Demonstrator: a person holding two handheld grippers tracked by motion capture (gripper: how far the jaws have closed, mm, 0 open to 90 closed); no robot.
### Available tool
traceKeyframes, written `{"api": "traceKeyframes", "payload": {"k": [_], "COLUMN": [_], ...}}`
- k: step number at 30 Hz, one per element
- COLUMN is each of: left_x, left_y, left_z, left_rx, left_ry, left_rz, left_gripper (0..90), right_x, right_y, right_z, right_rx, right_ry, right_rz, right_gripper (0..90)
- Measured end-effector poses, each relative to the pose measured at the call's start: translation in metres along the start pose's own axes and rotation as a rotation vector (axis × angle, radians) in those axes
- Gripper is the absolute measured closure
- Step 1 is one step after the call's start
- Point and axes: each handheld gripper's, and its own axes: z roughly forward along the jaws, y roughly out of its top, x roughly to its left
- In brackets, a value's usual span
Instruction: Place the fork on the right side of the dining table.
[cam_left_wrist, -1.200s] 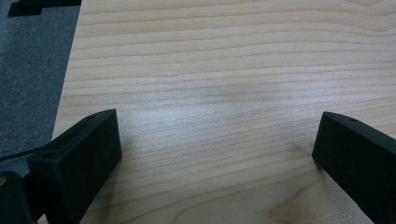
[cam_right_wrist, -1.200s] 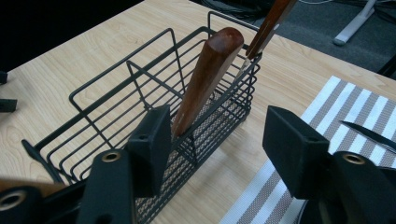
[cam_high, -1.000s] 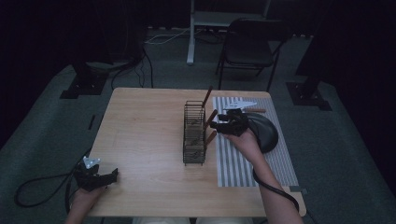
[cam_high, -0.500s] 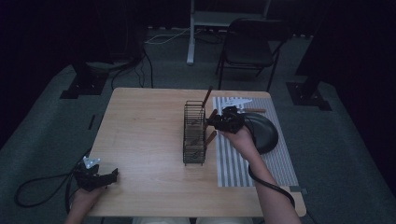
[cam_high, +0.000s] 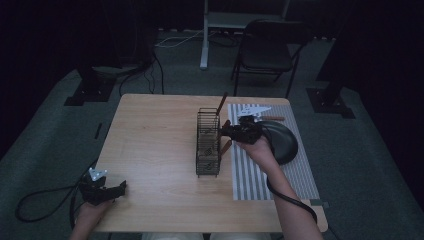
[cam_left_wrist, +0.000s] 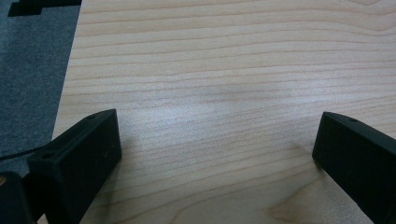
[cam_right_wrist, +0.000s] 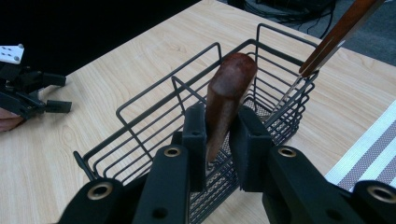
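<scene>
A black wire caddy (cam_high: 208, 142) stands in the middle of the wooden table (cam_high: 150, 150). My right gripper (cam_high: 231, 132) is beside its right wall, shut on a utensil with a brown wooden handle (cam_right_wrist: 227, 100) that tilts over the caddy (cam_right_wrist: 196, 121); the lower end of this utensil (cam_high: 226, 147) hangs beside the basket. Another wooden-handled utensil (cam_right_wrist: 338, 32) leans in the caddy's far compartment (cam_high: 220, 104). My left gripper (cam_high: 112, 190) rests at the table's near left corner, jaws wide apart over bare wood (cam_left_wrist: 215, 116), holding nothing.
A grey striped mat (cam_high: 265, 170) lies right of the caddy with a dark round pan (cam_high: 282, 141) and a light utensil with a wooden handle (cam_high: 260, 111) on it. A folding chair (cam_high: 267, 50) stands behind the table. Cables trail off the left edge.
My right gripper has shifted slightly left toward the caddy with the wooden-handled utensil. The left gripper has stayed still.
</scene>
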Motion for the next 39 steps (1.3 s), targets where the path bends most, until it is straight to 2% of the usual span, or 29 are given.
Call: {"api": "traceKeyframes", "payload": {"k": [3,4,6,9,15,23,27,28,33,39], "left_x": [0.0,0.0,0.0,0.0,0.0,0.0,0.0,0.0,0.0,0.0], "left_y": [0.0,0.0,0.0,0.0,0.0,0.0,0.0,0.0,0.0,0.0], "left_z": [0.0,0.0,0.0,0.0,0.0,0.0,0.0,0.0,0.0,0.0], "left_rx": [0.0,0.0,0.0,0.0,-0.001,-0.001,-0.002,-0.003,0.0,0.0], "left_ry": [0.0,0.0,0.0,0.0,0.001,0.001,0.001,0.0,0.0,0.0], "left_rz": [0.0,0.0,0.0,0.0,0.0,0.0,0.0,0.0,0.0,0.0], "left_gripper": [1.6,1.6,1.6,1.6,1.6,1.6,1.6,1.6,1.6,1.6], "right_x": [0.001,0.001,0.004,0.008,0.017,0.027,0.032,0.035,0.037,0.034], "right_y": [0.002,0.003,0.006,0.01,0.018,0.026,0.03,0.033,0.034,0.029], "right_z": [-0.004,-0.006,-0.012,-0.018,-0.032,-0.057,-0.068,-0.076,-0.091,-0.119], "right_rx": [-0.014,-0.018,-0.041,-0.05,-0.099,-0.165,-0.19,-0.205,-0.235,-0.265], "right_ry": [0.005,0.014,0.0,-0.012,0.029,0.051,0.037,0.014,-0.016,-0.08], "right_rz": [-0.001,-0.002,-0.002,-0.03,-0.039,-0.043,-0.056,-0.069,-0.062,-0.047], "right_gripper": [77.8,81.2,81.2,81.2,81.3,81.2,81.2,81.2,81.2,81.2]}}
